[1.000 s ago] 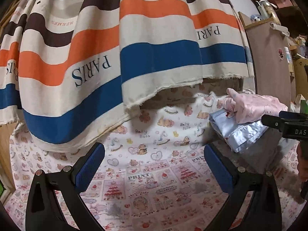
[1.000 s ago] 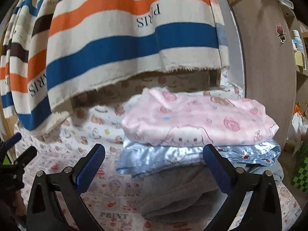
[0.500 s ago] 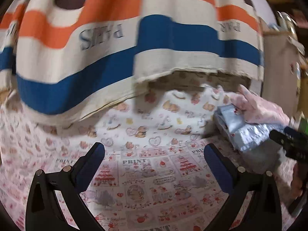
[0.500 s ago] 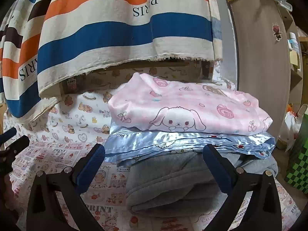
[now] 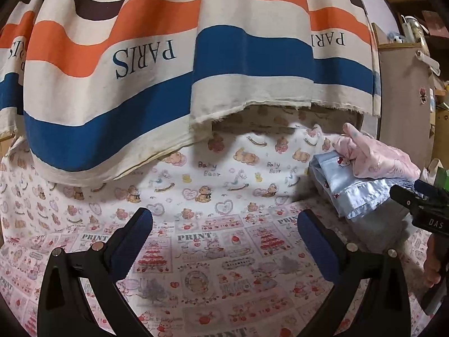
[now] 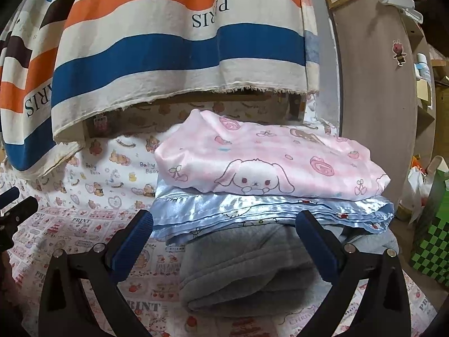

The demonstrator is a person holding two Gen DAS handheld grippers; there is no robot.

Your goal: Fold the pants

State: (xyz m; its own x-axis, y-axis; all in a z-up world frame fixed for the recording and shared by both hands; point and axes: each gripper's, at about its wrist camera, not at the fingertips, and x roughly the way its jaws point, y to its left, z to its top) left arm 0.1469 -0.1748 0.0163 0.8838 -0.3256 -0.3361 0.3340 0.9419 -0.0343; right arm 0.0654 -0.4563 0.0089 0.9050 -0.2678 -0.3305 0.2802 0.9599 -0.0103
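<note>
A stack of three folded garments lies on the printed bedsheet [image 6: 92,216]: pink bunny-print pants [image 6: 266,163] on top, shiny light-blue pants [image 6: 252,210] under them, grey pants [image 6: 247,269] at the bottom. My right gripper [image 6: 224,241] is open, its blue pads either side of the stack's near edge, holding nothing. In the left wrist view the same stack [image 5: 364,174] sits at the right. My left gripper [image 5: 224,238] is open over bare sheet [image 5: 196,252], left of the stack. The right gripper's tip [image 5: 421,207] shows at the right edge.
A striped cloth [image 5: 168,56] printed "PARIS" hangs over the back of the bed, its hem just above the sheet. A tall brown cabinet [image 6: 376,84] stands right of the stack. A green checkered box [image 6: 432,241] and bags sit on the floor at far right.
The right gripper has moved closer to the stack, which now fills more of its view. The left gripper swung and tilted, then settled; the stack stays at its right.
</note>
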